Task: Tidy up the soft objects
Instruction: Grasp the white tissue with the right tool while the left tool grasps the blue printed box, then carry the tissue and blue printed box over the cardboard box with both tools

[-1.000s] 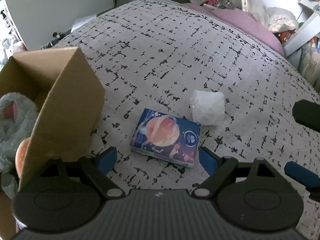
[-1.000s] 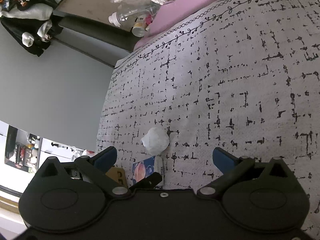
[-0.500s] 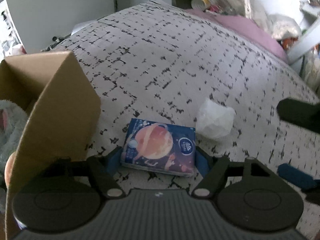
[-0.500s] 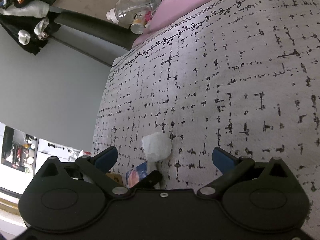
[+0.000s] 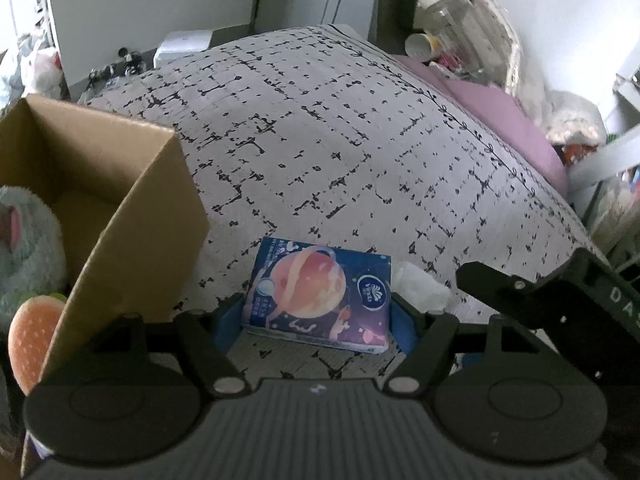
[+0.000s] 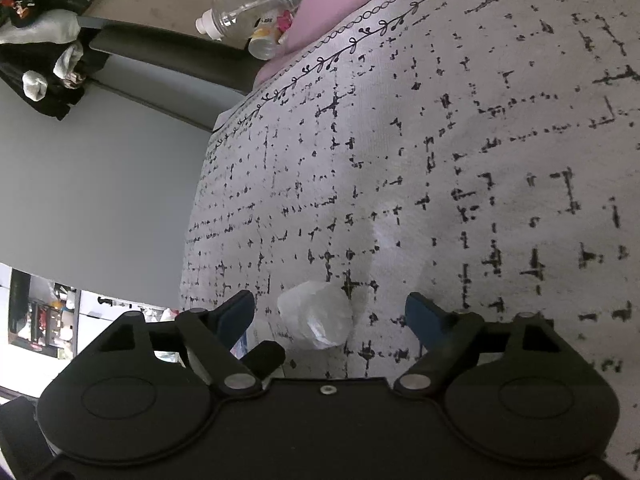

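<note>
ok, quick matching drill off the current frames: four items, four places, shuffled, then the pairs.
Items
1. tissue pack
2. crumpled white wad
3. grey plush toy
4. clear bottle

Places
A. inside the cardboard box
B. between the left gripper fingers, pads against its sides
C. on the shelf past the head of the bed
D. on the bedspread between the right gripper fingers, not touched

Pairs: 1-B, 2-D, 3-A, 4-C
</note>
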Demonstrator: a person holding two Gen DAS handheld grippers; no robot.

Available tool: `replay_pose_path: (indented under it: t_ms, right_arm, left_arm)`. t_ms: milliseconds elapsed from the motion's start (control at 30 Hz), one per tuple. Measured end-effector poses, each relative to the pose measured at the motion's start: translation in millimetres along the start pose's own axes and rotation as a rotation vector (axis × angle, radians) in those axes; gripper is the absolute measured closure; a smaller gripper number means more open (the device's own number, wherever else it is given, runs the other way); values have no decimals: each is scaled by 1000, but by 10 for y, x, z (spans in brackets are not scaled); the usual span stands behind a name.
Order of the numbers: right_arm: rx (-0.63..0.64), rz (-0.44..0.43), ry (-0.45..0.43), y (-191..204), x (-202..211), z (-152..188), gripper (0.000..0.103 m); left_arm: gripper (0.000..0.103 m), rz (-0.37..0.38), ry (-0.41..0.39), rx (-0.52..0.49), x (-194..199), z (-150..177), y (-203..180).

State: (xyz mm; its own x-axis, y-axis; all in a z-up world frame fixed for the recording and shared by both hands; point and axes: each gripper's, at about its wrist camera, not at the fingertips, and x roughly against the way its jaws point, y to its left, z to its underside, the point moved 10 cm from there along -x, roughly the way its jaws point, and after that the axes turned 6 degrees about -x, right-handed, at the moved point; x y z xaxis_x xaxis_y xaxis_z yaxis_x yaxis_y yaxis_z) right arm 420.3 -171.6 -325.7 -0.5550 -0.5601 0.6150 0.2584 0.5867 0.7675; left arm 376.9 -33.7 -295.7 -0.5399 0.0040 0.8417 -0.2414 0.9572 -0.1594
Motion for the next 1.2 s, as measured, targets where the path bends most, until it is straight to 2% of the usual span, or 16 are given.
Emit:
replay_pose_path:
  t_ms: [167,333,400,633,733,767,1200]
  right_arm:
    - [33,18,0,46,-91,7,24]
    - [93,50,-7,97,-155,34,24]
    - [127,68,-12,124,-177,46,28]
    - [230,150,-26,130,-209,90,63]
    - [225,143,-14,133,-187,107,65]
    - [224,143,-12,137,-171,110,75]
    - [197,113,-52,158,193,99,75]
  left_arm:
    - [29,7,4,81,-5,2,43]
    - [29,-11,10,103,-53,72,67]
    - [29,-13,21,115,-71,106,90]
    - [29,-32,22,114,-42,185,112]
    - [29,-53,19,91,-46,217,100]
    - [29,-56,20,91,-38,225,104]
    - [29,-36,-10,99,284,215,113]
